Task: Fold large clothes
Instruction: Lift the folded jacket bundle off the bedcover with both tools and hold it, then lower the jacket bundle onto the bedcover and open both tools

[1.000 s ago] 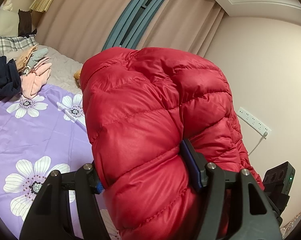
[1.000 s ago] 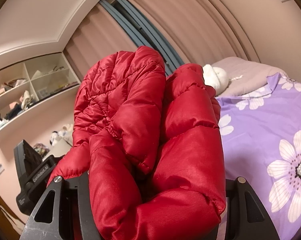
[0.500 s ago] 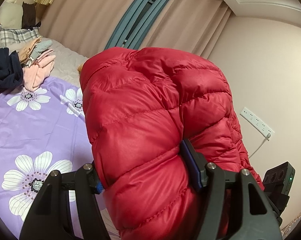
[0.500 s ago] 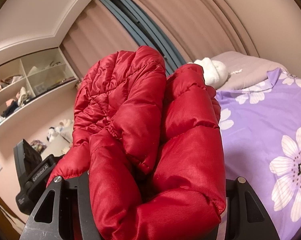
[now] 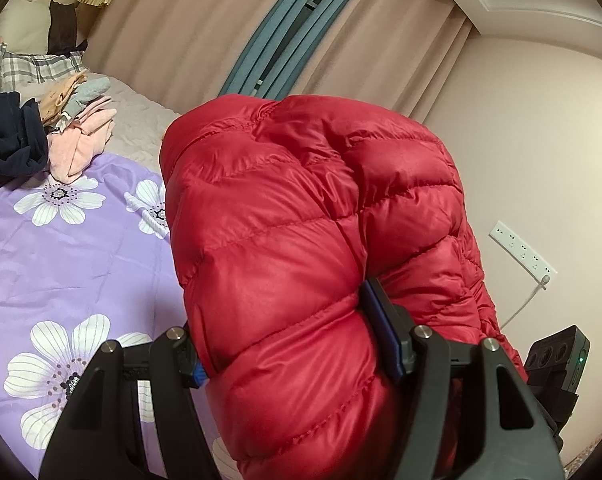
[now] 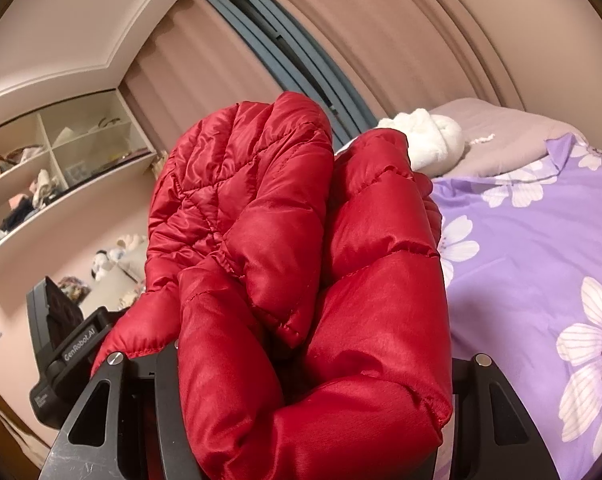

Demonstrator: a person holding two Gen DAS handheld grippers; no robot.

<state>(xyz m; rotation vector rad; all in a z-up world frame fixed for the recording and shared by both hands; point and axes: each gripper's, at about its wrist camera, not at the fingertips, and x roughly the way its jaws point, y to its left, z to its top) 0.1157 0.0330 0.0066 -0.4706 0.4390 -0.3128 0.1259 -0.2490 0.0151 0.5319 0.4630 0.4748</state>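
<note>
The red puffer jacket (image 5: pixel 313 248) is hanging bunched above the purple flowered bedspread (image 5: pixel 61 248), clamped by both tools: the left gripper (image 5: pixel 285 344) is squeezing a thick quilted wad, and the right gripper (image 6: pixel 309 364) is pinching two puffy folds. It is probably light, springy and slick, so gripping along stitched seams is wiser. Beyond the jacket, a pile of clothes (image 5: pixel 41 132) is occupying the bedspread's far end, a white bundle (image 6: pixel 425 144) its other corner.
</note>
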